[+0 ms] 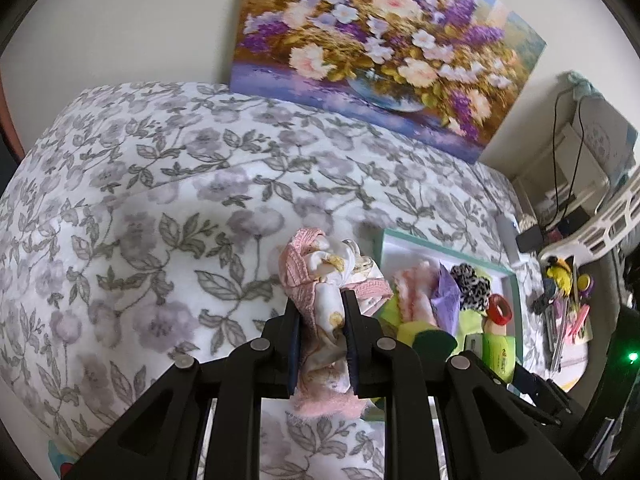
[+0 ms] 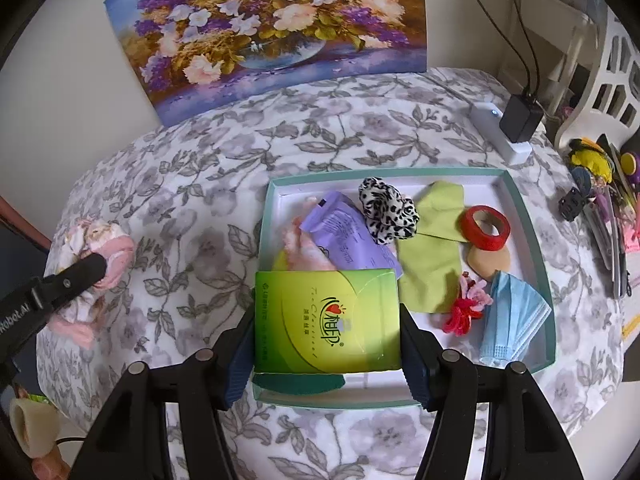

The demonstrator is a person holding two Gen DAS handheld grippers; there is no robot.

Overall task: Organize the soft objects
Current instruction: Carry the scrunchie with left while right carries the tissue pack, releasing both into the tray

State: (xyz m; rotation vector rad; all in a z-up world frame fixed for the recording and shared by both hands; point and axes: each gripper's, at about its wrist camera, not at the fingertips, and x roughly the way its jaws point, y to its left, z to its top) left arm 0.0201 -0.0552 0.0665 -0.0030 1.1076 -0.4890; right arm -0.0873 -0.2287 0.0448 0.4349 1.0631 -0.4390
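Soft pink-and-floral cloth bundle [image 1: 326, 280] sits pinched between the nearly closed jaws of the left gripper [image 1: 322, 304], above the flowered bedspread [image 1: 140, 184], left of the teal tray [image 2: 532, 220]. Right gripper [image 2: 327, 328] clamps a green packet [image 2: 328, 320] over the tray's near edge.

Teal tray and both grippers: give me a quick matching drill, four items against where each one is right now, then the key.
Items:
1. green tissue pack
2. pink floral cloth bundle
3. blue face mask
4. red tape roll

Places:
A. near right corner of the teal tray
B. between the right gripper fingers
C. clamped in the left gripper, left of the tray
D. tray's right side, beside the green cloth

Pairs: 1-B, 2-C, 3-A, 4-D
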